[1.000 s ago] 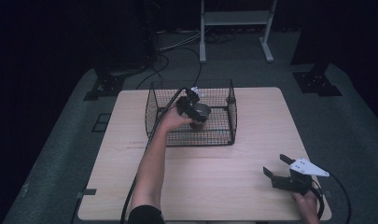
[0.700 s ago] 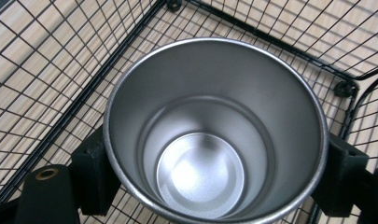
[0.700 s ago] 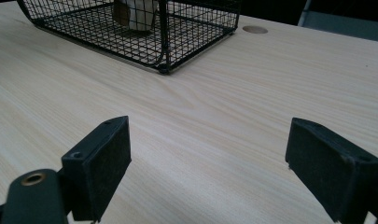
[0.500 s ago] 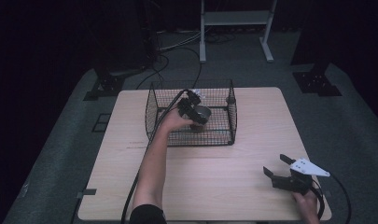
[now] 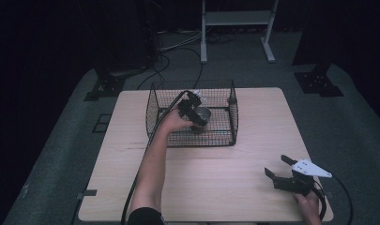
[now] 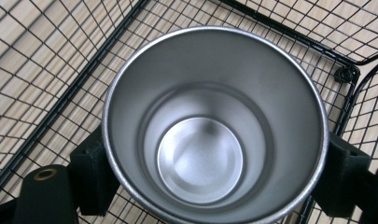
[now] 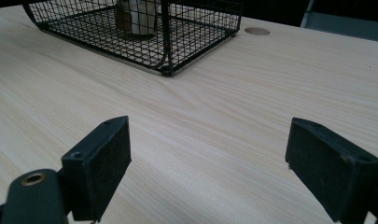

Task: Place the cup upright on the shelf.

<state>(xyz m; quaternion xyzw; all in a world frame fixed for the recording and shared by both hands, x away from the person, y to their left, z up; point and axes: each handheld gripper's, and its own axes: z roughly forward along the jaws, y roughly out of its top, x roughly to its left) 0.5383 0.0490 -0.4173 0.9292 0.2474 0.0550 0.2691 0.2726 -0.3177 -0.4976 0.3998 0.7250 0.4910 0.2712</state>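
Left arm stretched into the wire basket [image 5: 155, 105], fingers seemingly gripping the steel cup [image 6: 214, 126]; right gripper [image 7: 210, 163] open

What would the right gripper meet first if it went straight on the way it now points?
Probably the wire basket. The right gripper, jaws open with nothing between them, points low across bare table at the basket's near corner; depth is unclear.

Wire basket [image 5: 234, 117] walls hem the cup [image 5: 201, 114]; open above.

High view above tabletop [image 5: 234, 187] facing forward-down, left tool view close over cup [image 6: 214, 130] in basket [image 6: 46, 84], right tool view low across tabletop toward basket
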